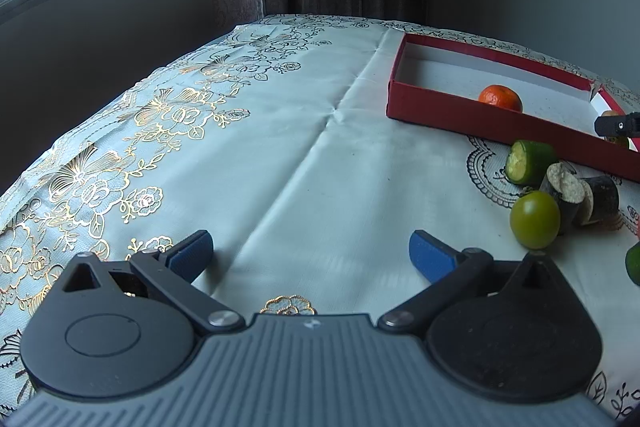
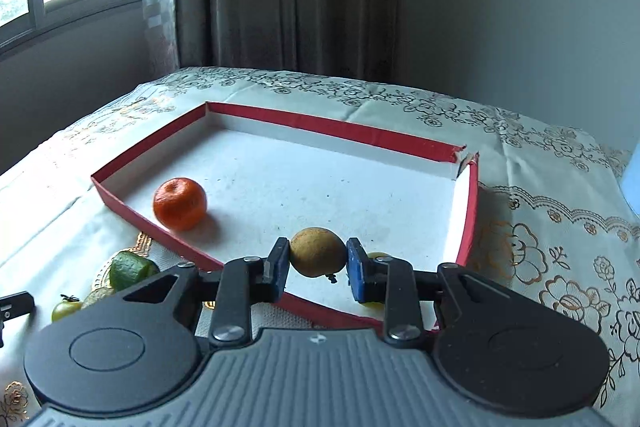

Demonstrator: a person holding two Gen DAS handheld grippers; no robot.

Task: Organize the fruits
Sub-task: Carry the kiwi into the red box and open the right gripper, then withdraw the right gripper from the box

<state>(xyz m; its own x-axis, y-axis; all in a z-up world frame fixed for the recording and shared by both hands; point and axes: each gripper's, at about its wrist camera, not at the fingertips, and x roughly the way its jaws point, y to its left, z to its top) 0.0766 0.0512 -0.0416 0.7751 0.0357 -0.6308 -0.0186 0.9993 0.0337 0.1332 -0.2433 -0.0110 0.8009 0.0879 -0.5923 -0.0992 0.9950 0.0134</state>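
Nearest the left wrist camera, the left gripper (image 1: 311, 259) hangs over the cloth-covered surface (image 1: 280, 155) with its blue pads spread wide and nothing between them. To its right, loose on the cloth, lie a round green fruit (image 1: 535, 219), a cut green piece (image 1: 529, 161) with its pale face turned toward the camera, and two dark-skinned cut pieces (image 1: 582, 198) touching one another, just beside the green fruit. Behind them stands a shallow red box (image 1: 460, 115) with a white floor, and an orange mandarin (image 1: 501, 98) sits inside it near the front wall. At the far right edge a black part of the right gripper (image 1: 618, 125) shows over the box.

Closest to the right wrist camera, the right gripper (image 2: 318, 263) pinches a brownish-yellow fruit (image 2: 318, 251) between its blue pads, held above the front wall of the red box (image 2: 468, 219). The mandarin (image 2: 180, 203) rests in the box's near left part, close to the left wall and well apart from the held fruit. A yellow bit peeks from behind the right pad; what it is cannot be told. Outside the box at lower left lie the cut green piece (image 2: 130, 269) and a small green fruit with a dark stalk (image 2: 66, 309).
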